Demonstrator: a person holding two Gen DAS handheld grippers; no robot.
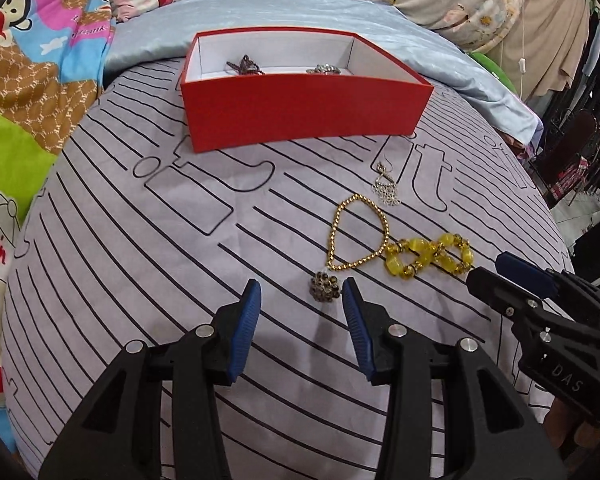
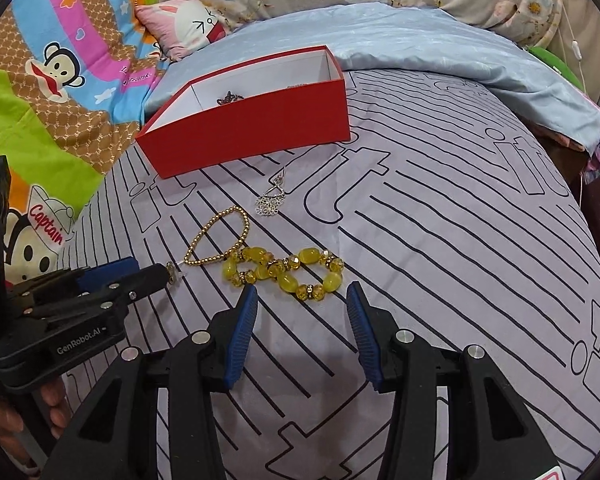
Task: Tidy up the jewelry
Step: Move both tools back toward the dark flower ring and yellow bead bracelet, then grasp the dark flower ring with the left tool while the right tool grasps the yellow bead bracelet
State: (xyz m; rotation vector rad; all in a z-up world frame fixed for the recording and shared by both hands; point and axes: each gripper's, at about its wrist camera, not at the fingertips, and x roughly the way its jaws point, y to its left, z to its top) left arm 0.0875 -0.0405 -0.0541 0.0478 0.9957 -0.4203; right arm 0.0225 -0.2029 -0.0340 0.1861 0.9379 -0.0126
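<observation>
A red box (image 1: pixel 300 112) with a white inside stands on the striped bedsheet and holds two small pieces of jewelry (image 1: pixel 246 65). It also shows in the right wrist view (image 2: pixel 252 128). A round studded earring (image 1: pixel 324 289) lies between the tips of my open left gripper (image 1: pixel 302 292). A gold bead bracelet (image 1: pixel 358 232), a yellow bead bracelet (image 1: pixel 428 258) and a silver dangling earring (image 1: pixel 386 184) lie beyond. My right gripper (image 2: pixel 302 294) is open, just short of the yellow bracelet (image 2: pixel 284 272).
The grey striped sheet (image 2: pixel 460 240) covers a bed. A light blue blanket (image 2: pixel 420 40) lies behind the box. Cartoon-print bedding (image 2: pixel 60 80) and a pillow (image 2: pixel 180 28) lie to the left. Clothes hang at the right (image 1: pixel 588 80).
</observation>
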